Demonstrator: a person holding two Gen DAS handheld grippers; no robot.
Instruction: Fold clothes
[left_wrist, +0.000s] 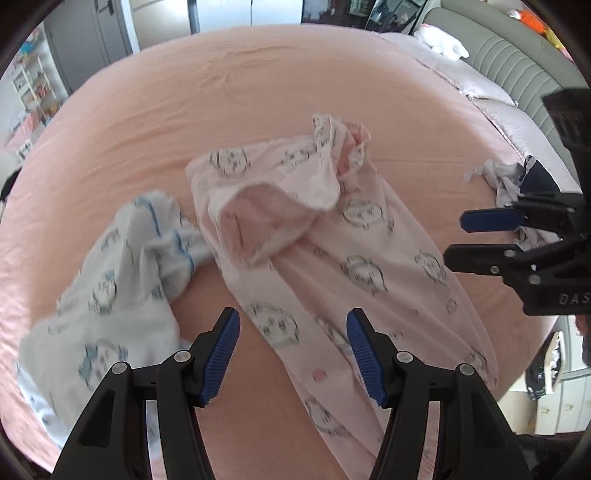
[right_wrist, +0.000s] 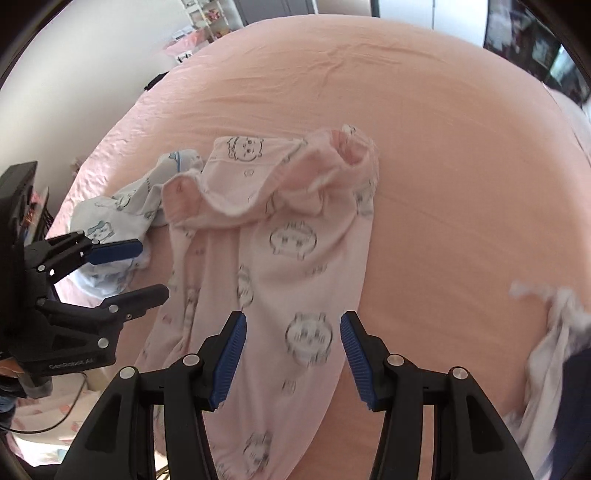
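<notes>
- On the bed (left_wrist: 258, 74): pink printed pyjama garment (left_wrist: 332, 240) lies rumpled, unfolded.
- Left tool (left_wrist: 293, 354), right tool (right_wrist: 293, 356): both wide, empty, hovering.
- Next likely needs gripping an edge to flatten.

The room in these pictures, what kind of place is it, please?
Most likely a home bedroom: clothes lie on a bed with a pink sheet, a padded headboard stands behind it, and a shelf with small things is at the side.

A broad peach bedsheet (left_wrist: 258, 92) is spread ahead, daylit; a grey padded headboard (left_wrist: 491, 55) is seen far right, grey doors (left_wrist: 92, 40) and cluttered shelves (left_wrist: 31, 88) far left.
</notes>
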